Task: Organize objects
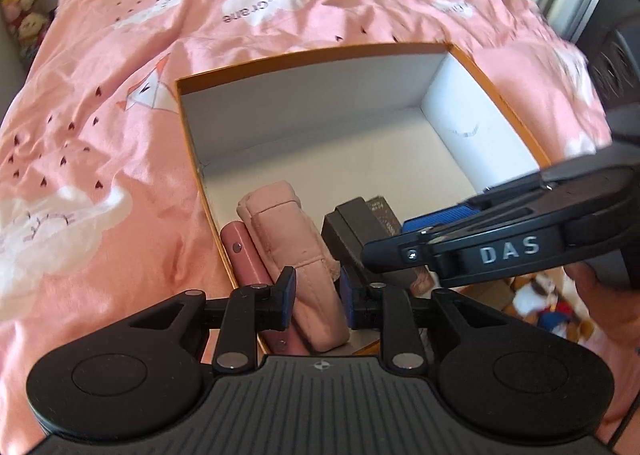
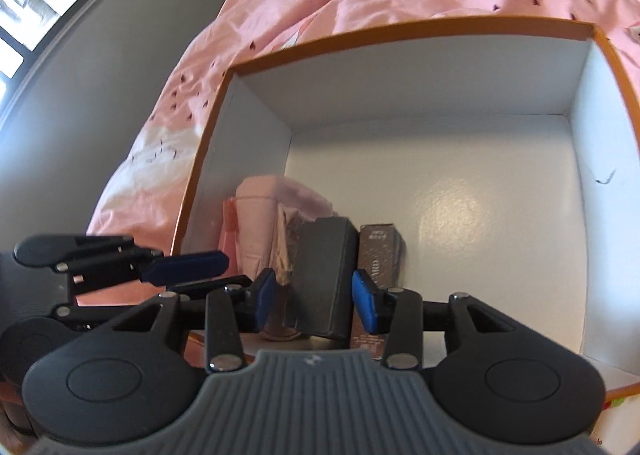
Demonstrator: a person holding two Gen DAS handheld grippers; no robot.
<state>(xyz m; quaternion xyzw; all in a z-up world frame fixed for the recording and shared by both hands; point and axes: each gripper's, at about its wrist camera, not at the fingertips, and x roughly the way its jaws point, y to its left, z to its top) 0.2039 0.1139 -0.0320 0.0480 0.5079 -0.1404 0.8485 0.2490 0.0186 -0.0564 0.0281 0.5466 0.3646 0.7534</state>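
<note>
The pink pouch is straddled, unpressed, by the left tool; its long axis runs toward 12 o'clock. The right tool is parted around the dark box.

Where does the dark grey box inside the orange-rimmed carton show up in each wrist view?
Left wrist view: dark grey box sits right of centre, beside the pink padded pouch, partly behind the right tongs.
Right wrist view: low centre, between the right tongs' blue pads.
Shared landmark: the carton's orange rim.
</note>
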